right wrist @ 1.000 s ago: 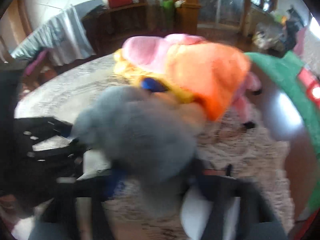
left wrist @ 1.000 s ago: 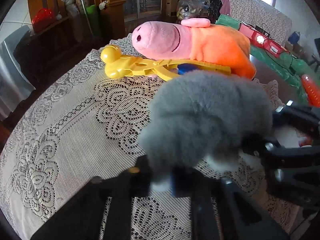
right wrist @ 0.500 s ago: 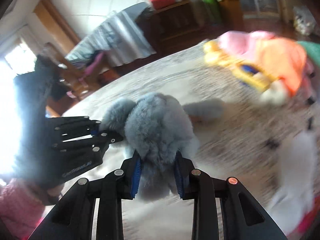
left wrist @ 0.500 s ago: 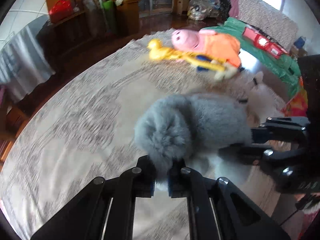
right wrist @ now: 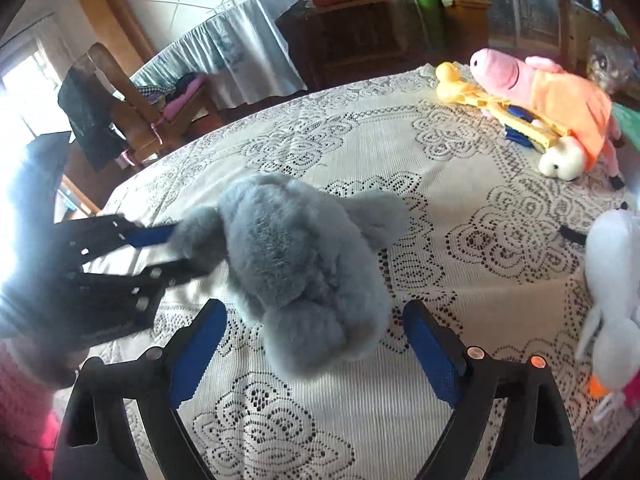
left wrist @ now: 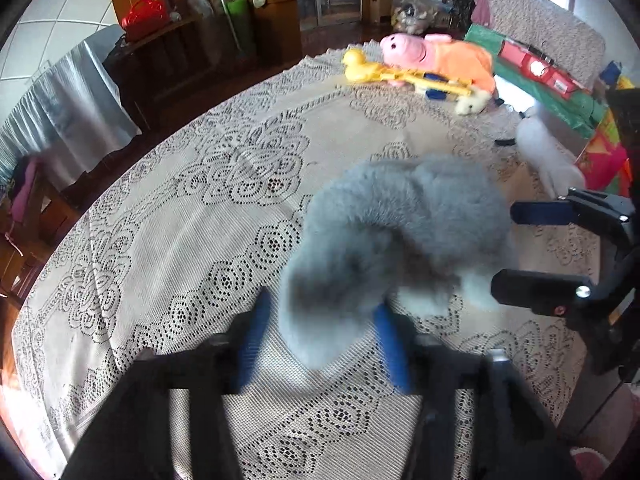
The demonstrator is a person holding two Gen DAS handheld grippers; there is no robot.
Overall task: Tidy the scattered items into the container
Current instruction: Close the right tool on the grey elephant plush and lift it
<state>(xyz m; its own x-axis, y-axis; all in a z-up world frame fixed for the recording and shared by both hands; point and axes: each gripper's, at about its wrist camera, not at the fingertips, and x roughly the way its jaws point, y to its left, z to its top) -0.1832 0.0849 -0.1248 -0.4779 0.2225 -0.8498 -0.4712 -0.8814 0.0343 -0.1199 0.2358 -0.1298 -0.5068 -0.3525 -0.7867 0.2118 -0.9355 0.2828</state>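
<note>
A grey plush toy (left wrist: 400,232) (right wrist: 300,264) lies on the lace tablecloth (left wrist: 180,240) between both grippers. In the left wrist view my left gripper (left wrist: 320,344) has its jaws opening around the toy's blurred lower end, with a gap at the left pad (left wrist: 252,344). My right gripper (right wrist: 316,354) is opening too, and both blue pads stand clear of the fur. Each gripper shows in the other's view: the right gripper (left wrist: 560,256) beside the toy, the left gripper (right wrist: 156,252) at its far end. No container shows in either view.
A pink pig plush in orange (left wrist: 436,56) (right wrist: 552,88), a yellow duck toy (left wrist: 384,74) and a small white plush (right wrist: 562,158) lie at the table's far side. A white plush bird (right wrist: 616,300) sits right. Green and red boxes (left wrist: 540,80) line the far edge.
Both grippers carried the grey plush back from the pig toy toward the near part of the table. Both were shut on it, and both now stand spread apart around it.
</note>
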